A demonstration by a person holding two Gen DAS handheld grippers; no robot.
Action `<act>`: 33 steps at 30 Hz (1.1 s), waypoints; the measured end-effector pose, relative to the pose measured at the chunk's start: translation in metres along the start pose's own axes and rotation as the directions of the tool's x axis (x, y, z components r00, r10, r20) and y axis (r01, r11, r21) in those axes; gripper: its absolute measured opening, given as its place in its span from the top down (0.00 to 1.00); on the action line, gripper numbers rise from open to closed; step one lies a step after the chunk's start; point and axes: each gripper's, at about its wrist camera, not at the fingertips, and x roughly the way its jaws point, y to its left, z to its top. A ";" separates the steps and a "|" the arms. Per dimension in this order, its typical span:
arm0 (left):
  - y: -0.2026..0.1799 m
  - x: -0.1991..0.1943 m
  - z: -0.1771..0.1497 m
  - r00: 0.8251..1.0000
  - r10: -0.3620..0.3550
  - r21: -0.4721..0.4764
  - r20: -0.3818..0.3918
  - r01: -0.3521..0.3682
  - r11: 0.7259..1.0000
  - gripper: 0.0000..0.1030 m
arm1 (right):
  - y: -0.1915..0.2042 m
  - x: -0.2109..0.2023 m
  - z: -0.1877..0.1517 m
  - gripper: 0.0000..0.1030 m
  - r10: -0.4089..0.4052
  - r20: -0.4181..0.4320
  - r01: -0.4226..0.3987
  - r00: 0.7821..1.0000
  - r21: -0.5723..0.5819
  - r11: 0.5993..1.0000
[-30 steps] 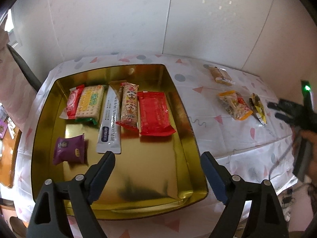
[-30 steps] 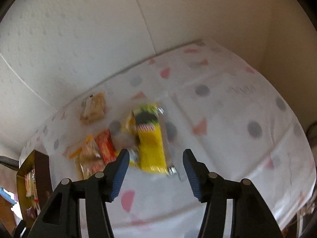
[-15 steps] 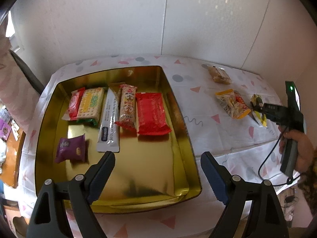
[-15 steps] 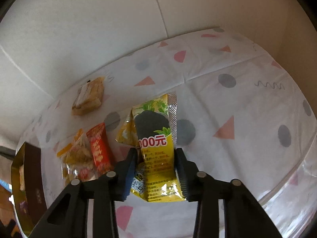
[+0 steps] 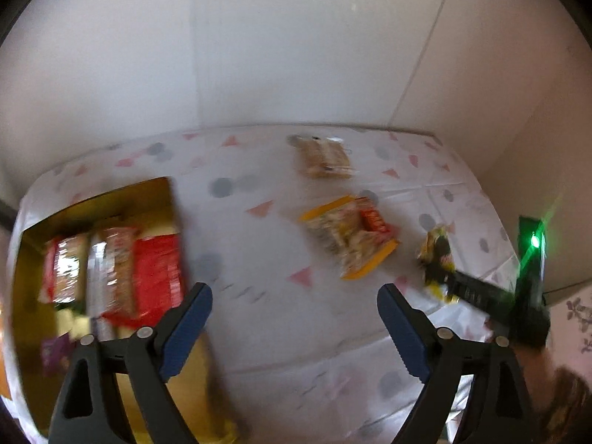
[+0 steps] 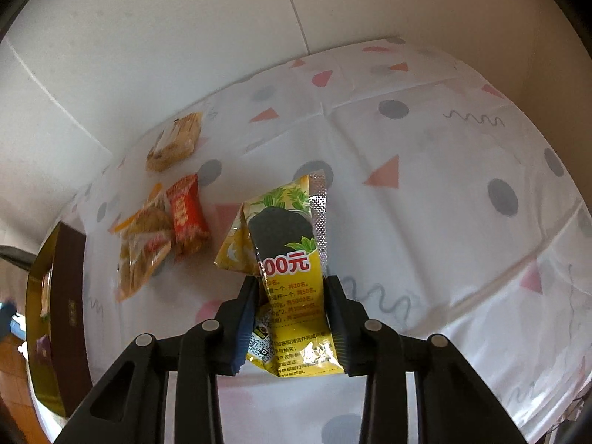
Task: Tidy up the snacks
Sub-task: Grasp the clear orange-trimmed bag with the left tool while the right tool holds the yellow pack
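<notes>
Our right gripper [image 6: 292, 314] has just been closing and now pinches the yellow snack packet [image 6: 292, 281] by its near end, both pads against the foil, the far end cocked up over the patterned tablecloth [image 6: 444, 192]. A second small yellow sachet [image 6: 235, 248] lies touching it on the left, and it may drag along or fall if we lift fast. The grip sits low on a slippery, crumpled wrapper, so the packet could swivel or slide out on the way across.

Our left gripper [image 5: 296, 329] stands wide with nothing between the jaws, over the cloth between the gold tray [image 5: 96, 199] at the table's left edge and the orange-edged bag [image 5: 347, 236] near the middle. That view is smeared, so aiming it now risks a miss. The biscuit pack [image 5: 323, 157] waits near the far edge. The tray's row is already tight, and a careless drop could land on the red packet [image 5: 157, 273].
</notes>
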 end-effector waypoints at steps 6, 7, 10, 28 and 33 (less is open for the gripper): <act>-0.017 0.053 0.023 0.993 -0.068 -0.104 -0.097 0.057 0.993 0.11 | -0.003 -0.009 -0.008 0.64 0.012 0.011 -0.011 1.000 -0.021 1.000; -0.020 0.062 0.027 0.991 -0.070 -0.117 -0.111 0.057 0.992 0.11 | -0.003 -0.010 -0.008 0.64 0.010 0.012 -0.009 1.000 -0.028 1.000; -0.026 0.082 0.036 0.988 -0.069 -0.156 -0.139 0.047 0.987 0.11 | -0.002 -0.007 -0.007 0.64 0.014 0.012 -0.013 1.000 -0.035 0.999; -0.048 0.135 0.030 0.975 -0.078 -0.062 -0.207 0.066 0.996 0.49 | -0.003 -0.009 -0.012 0.64 0.028 0.039 -0.025 0.999 -0.071 0.997; -0.042 0.128 0.019 0.976 -0.093 -0.022 -0.199 0.090 0.996 0.68 | -0.002 -0.009 -0.012 0.64 0.024 0.043 -0.021 0.999 -0.068 0.997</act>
